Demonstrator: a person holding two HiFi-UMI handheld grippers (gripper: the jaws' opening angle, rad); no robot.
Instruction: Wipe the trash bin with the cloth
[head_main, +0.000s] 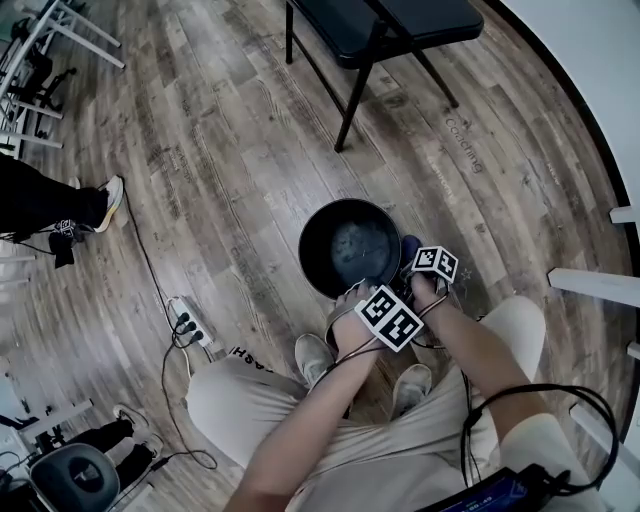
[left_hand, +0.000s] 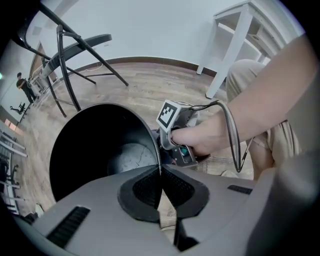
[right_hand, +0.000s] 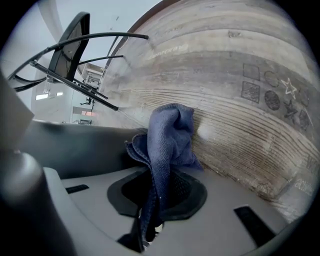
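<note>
Trash bin: and there it is, the black round trash bin, sitting on the floor right between the seated person's shoes.
Bin's axis: mouth up toward the head camera, so the long axis runs about vertical; we look straight down to a pale, scuffed bottom.
Left gripper: the left gripper comes in at the near rim, and the left gripper view shows its jaws pinched together on the thin edge of the bin wall.
Cloth: a dark blue cloth, bunched up and sticking out ahead of the pads.
Right gripper: the right gripper has its jaws clamped on that cloth, with the dark outer wall of the bin just to one side. Whether the cloth touches the wall, I can't say.
Floor: grey-brown wood planks, worn, with faint stamped shapes showing in the right gripper view.
Room: a black folding chair beyond the bin, a white power strip with a cable trailing to the left, a white shelf against a pale wall, and another person's leg at the far left.
</note>
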